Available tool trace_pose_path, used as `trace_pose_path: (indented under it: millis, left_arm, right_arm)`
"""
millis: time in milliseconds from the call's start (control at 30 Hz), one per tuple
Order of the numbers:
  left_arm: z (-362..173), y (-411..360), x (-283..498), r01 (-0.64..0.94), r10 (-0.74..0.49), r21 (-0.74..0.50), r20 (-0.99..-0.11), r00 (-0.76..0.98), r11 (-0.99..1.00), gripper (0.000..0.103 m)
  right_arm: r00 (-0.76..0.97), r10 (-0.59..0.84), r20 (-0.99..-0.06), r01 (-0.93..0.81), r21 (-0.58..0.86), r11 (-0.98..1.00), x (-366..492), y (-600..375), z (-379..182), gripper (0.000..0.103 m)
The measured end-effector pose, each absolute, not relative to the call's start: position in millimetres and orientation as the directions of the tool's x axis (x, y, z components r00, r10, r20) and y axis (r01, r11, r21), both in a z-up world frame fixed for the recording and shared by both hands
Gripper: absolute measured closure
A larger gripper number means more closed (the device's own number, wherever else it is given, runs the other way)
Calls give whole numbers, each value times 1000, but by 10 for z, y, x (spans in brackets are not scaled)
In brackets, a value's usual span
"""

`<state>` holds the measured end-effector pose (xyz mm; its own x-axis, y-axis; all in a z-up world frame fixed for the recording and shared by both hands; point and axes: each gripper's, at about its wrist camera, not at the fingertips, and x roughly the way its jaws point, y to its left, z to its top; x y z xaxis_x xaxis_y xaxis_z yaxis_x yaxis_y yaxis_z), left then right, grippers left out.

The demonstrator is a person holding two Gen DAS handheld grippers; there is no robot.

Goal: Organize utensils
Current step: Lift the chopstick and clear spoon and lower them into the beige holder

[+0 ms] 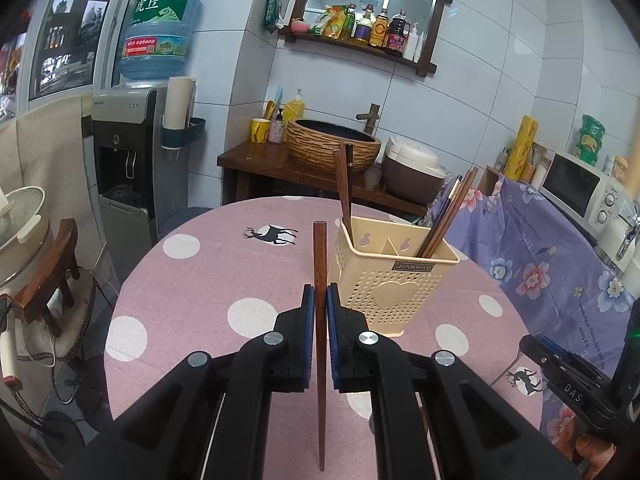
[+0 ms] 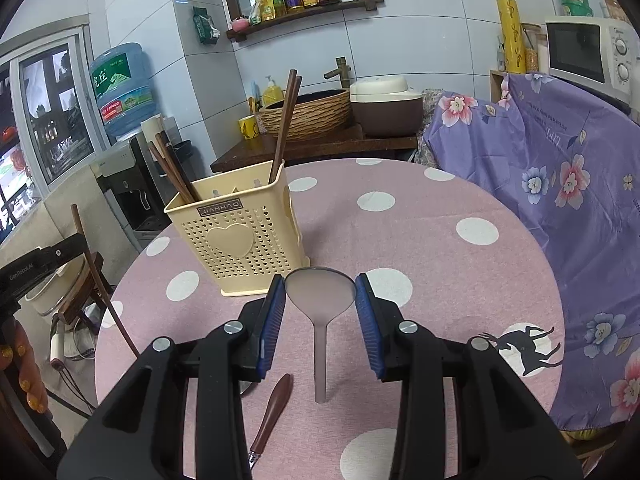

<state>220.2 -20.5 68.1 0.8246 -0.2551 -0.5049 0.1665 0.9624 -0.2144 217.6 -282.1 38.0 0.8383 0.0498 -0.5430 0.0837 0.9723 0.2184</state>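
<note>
**Q:** Left gripper (image 1: 320,308): what does it carry, and where does its load go?

**A:** Its blue pads are pressed against a single wooden chopstick (image 1: 319,276), which stands near-vertical between them, one end above the fingers and the other well below. The cream perforated utensil holder (image 1: 390,280) stands on the pink dotted tablecloth (image 1: 208,280), just right of and slightly beyond this gripper. Its far-left compartment holds two wooden chopsticks (image 1: 343,184); its right compartment holds a leaning bundle of chopsticks (image 1: 448,216).

**Q:** And the right gripper (image 2: 320,312)?

**A:** Its jaws stand wide apart and grip nothing. A translucent grey spoon (image 2: 320,292) lies flat on the cloth beneath them, bowl far, handle running straight back toward the camera, so its long axis lies along the fingers. A brown-handled utensil (image 2: 272,408) lies near-left of it; its working end is hidden under the gripper.

**Q:** Which relation governs the next move?

**A:** Probably the chopstick's upright axis against the holder's open top: the left gripper is nearer and seems to need only a short shift right and forward before lowering. Seen from the right wrist, the holder is far-left.
</note>
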Motion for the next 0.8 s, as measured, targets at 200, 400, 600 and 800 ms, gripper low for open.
trace_pose_path:
  millis: [200, 400, 600, 800]
  left_arm:
    - [707, -203, 2184, 170, -256, -213, -495, 830, 962, 95]
    - [730, -192, 2175, 177, -264, -217, -490, 831, 960, 95]
    - [799, -205, 2180, 197, -283, -221, -477, 832, 955, 96]
    - [1042, -208, 2259, 243, -335, -249, -452, 827, 937, 96]
  right_arm:
    - [841, 44, -540, 85, 211, 974, 2146, -2822, 401, 66]
    - [840, 45, -540, 82, 208, 975, 2152, -2822, 408, 66]
    - [836, 81, -542, 52, 225, 973, 2201, -2802, 445, 66]
    - [847, 130, -516, -7, 234, 972, 2340, -2712, 700, 66]
